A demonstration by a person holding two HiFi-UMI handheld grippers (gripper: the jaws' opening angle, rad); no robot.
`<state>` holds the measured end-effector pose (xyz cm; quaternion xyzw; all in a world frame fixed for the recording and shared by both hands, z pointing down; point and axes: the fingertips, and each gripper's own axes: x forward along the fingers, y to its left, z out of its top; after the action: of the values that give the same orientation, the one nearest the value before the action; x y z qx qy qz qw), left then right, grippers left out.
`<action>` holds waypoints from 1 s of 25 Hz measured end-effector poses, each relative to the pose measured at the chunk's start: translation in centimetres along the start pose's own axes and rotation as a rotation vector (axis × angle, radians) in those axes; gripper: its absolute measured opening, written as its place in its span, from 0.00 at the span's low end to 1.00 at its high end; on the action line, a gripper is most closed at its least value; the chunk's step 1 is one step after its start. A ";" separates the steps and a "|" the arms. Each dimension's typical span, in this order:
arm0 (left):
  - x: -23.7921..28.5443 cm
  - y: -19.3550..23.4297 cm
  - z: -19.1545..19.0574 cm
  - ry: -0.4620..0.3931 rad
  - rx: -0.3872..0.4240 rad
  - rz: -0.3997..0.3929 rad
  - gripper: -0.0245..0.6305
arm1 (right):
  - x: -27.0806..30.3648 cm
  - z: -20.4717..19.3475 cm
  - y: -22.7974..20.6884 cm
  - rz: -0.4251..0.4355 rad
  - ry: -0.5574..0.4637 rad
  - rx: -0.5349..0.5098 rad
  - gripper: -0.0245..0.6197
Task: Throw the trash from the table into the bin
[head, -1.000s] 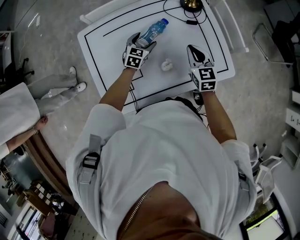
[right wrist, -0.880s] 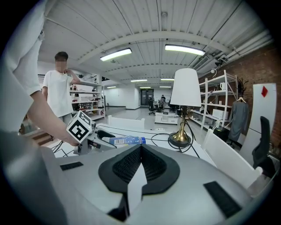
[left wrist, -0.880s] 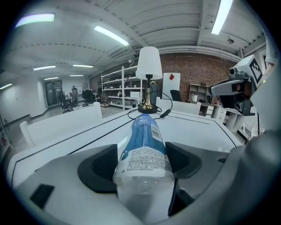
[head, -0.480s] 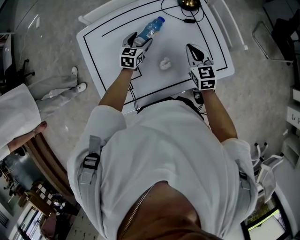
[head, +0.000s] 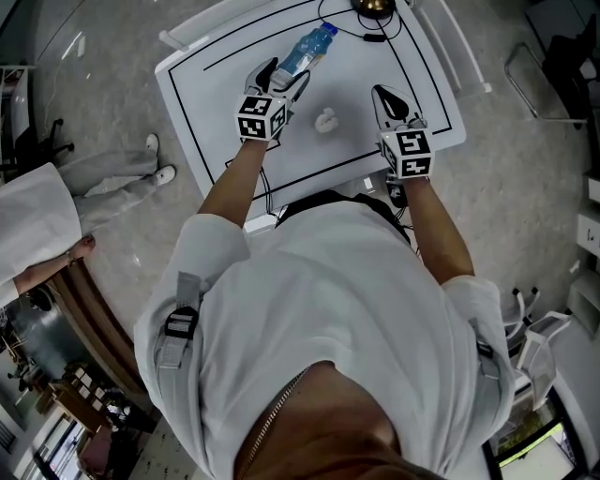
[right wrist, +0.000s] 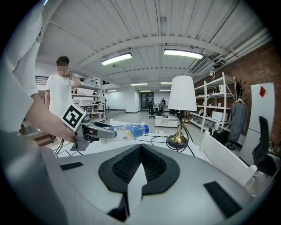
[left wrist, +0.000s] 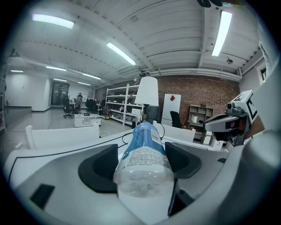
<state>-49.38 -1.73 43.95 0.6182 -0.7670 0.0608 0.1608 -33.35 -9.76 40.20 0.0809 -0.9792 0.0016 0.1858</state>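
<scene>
Top edge is cropping brass lamp base (head: 376,7) | left gripper (head: 284,74) is covering base of clear blue-labelled plastic bottle (head: 307,47)

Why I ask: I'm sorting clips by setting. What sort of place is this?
Probably an open-plan lab or workshop office: white shelving, a brick wall, office chairs at desks, and strip lights under a bare ceiling.

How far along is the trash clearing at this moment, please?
Done: nothing is visibly binned, and no bin is in view. In hand: the left gripper is shut on the plastic bottle, held just above the table. Left: the crumpled white wad lies on the table between the grippers; the right gripper is shut and empty.
</scene>
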 end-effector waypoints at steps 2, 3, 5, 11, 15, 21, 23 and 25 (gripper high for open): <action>-0.4 -1.7 0.7 -0.020 0.000 -0.003 0.57 | -1.5 -0.4 -0.4 -0.004 -0.009 0.006 0.04; -0.7 -2.8 1.1 -0.032 -0.001 -0.005 0.57 | -2.4 -0.6 -0.7 -0.005 -0.013 0.007 0.04; -1.2 -5.4 2.1 -0.057 0.005 -0.012 0.57 | -4.6 -1.2 -1.3 -0.007 -0.024 0.006 0.04; -1.7 -14.6 3.4 -0.105 0.032 -0.049 0.57 | -12.5 -4.0 -4.8 -0.050 -0.053 0.014 0.04; -1.7 -21.4 3.5 -0.116 0.045 -0.095 0.57 | -18.9 -5.9 -7.8 -0.111 -0.071 0.027 0.04; -0.6 -32.3 3.2 -0.115 0.077 -0.193 0.57 | -28.2 -9.4 -12.7 -0.212 -0.084 0.070 0.04; 0.0 -35.7 2.6 -0.105 0.081 -0.234 0.57 | -30.9 -11.0 -14.0 -0.251 -0.082 0.086 0.04; 0.5 -38.8 1.8 -0.090 0.088 -0.274 0.57 | -33.3 -12.5 -15.1 -0.284 -0.077 0.106 0.04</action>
<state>-12.26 -11.58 38.31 0.7257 -0.6785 0.0439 0.1057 4.18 -18.94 39.27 0.2282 -0.9629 0.0238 0.1421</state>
